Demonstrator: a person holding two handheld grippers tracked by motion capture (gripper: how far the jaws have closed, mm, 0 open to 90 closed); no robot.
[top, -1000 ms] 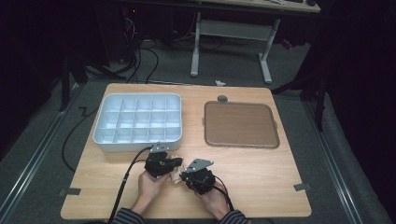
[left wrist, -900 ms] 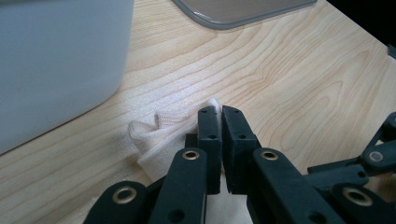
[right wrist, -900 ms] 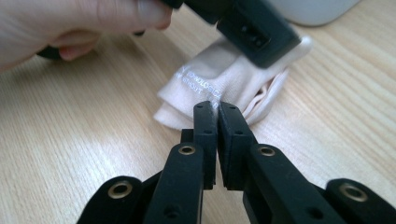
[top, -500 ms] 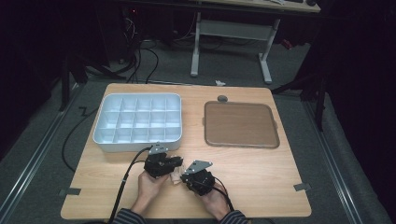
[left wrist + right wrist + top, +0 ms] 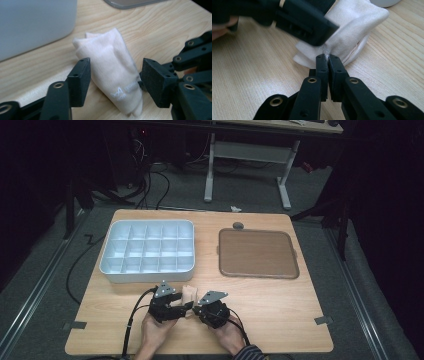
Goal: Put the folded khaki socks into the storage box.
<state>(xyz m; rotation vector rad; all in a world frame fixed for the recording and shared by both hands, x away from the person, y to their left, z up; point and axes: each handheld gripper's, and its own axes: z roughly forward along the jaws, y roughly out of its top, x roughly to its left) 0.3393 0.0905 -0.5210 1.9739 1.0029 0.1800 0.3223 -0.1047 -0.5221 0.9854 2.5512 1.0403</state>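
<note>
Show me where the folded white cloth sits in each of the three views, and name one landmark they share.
High view: the white cloth lies near the front table edge, between the two grippers.
Left gripper view: centre, between the left gripper, whose jaws have just been opening.
Right gripper view: upper centre, its edge pinched by the right gripper.
Shared landmark: the white divided tray.

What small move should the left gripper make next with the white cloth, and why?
Probably close the left gripper on the white cloth again at a fresh spot. Its jaws have just been opening and stand apart around the cloth, while the right gripper pinches one edge, so the cloth seems only half held.
</note>
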